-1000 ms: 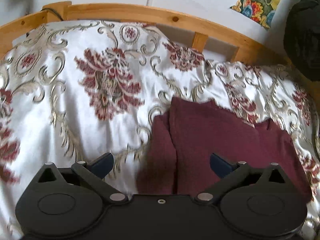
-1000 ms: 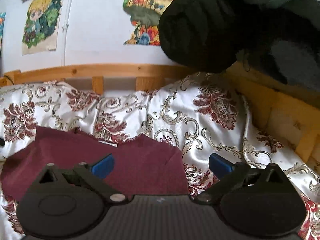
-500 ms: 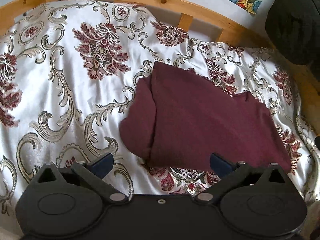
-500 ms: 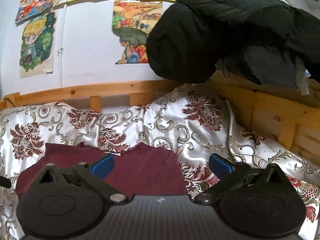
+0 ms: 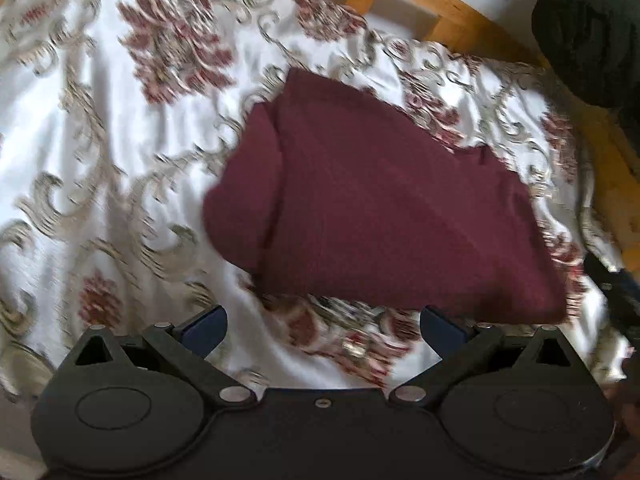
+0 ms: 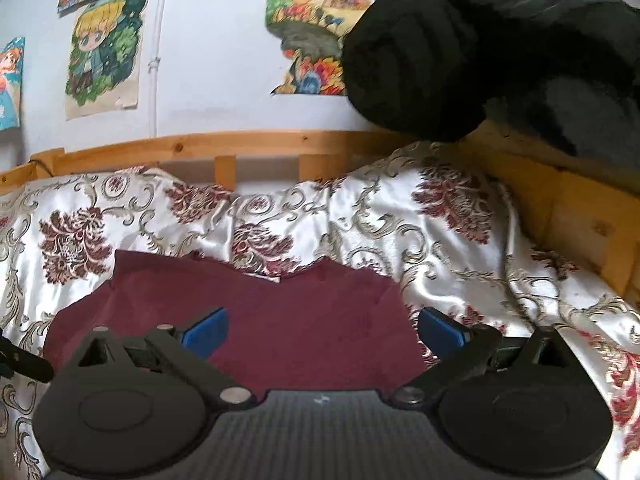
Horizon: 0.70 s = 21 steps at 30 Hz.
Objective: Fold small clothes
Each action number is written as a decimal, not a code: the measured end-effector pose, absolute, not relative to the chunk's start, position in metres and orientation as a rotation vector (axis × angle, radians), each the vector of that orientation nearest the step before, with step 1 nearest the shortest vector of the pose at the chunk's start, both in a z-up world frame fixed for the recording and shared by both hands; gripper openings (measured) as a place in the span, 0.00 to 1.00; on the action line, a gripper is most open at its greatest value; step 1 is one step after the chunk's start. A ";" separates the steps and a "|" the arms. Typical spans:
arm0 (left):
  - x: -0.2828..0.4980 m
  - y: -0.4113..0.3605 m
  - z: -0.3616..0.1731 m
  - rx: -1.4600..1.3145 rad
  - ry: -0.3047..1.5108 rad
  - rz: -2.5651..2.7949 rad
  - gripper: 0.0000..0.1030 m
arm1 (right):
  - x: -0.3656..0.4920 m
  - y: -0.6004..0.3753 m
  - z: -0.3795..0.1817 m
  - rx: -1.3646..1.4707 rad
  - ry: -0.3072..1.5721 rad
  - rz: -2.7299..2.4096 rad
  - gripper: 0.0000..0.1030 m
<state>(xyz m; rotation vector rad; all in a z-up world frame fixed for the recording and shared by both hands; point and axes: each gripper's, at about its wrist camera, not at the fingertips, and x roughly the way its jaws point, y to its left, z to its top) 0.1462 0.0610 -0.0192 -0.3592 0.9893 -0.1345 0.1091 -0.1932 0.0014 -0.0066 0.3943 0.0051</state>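
A dark maroon garment [image 5: 380, 200] lies folded flat on a white satin bedspread [image 5: 100, 140] with red and gold flowers. One sleeve is tucked along its left side. My left gripper [image 5: 322, 330] hovers open over the bedspread just short of the garment's near edge, holding nothing. In the right wrist view the same maroon garment [image 6: 280, 320] lies below my right gripper [image 6: 322, 330], which is open and empty, with its neckline on the far side.
A wooden bed rail [image 6: 200, 148] runs along the far side, and a wooden side board [image 6: 580, 220] stands at the right. A bulky black coat [image 6: 480, 48] hangs over the right corner. Posters [image 6: 104, 48] hang on the white wall.
The left gripper has pulled back from the garment, so the whole garment now shows beyond its fingertips. The right view has shifted slightly. Both grippers stayed open.
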 end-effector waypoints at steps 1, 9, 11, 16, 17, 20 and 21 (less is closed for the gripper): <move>0.146 0.060 -0.020 -0.386 0.991 -0.158 0.99 | 0.111 -0.191 0.000 -0.011 0.397 0.009 1.00; 0.145 0.059 -0.036 -0.618 1.051 -0.231 0.99 | 0.132 -0.181 -0.010 -0.024 0.428 0.024 1.00; 0.150 0.058 -0.043 -0.661 1.087 -0.255 0.99 | 0.136 -0.179 -0.012 -0.028 0.435 0.025 1.00; 0.161 0.057 -0.061 -0.757 1.126 -0.281 0.99 | 0.140 -0.178 -0.015 -0.023 0.448 0.028 1.00; 0.163 0.056 -0.063 -0.766 1.126 -0.276 0.99 | 0.141 -0.179 -0.015 -0.021 0.450 0.026 1.00; 0.170 0.058 -0.071 -0.796 1.123 -0.242 0.99 | 0.142 -0.182 -0.015 -0.008 0.459 0.016 1.00; 0.172 0.059 -0.074 -0.813 1.125 -0.230 0.99 | 0.143 -0.183 -0.016 -0.003 0.464 0.013 1.00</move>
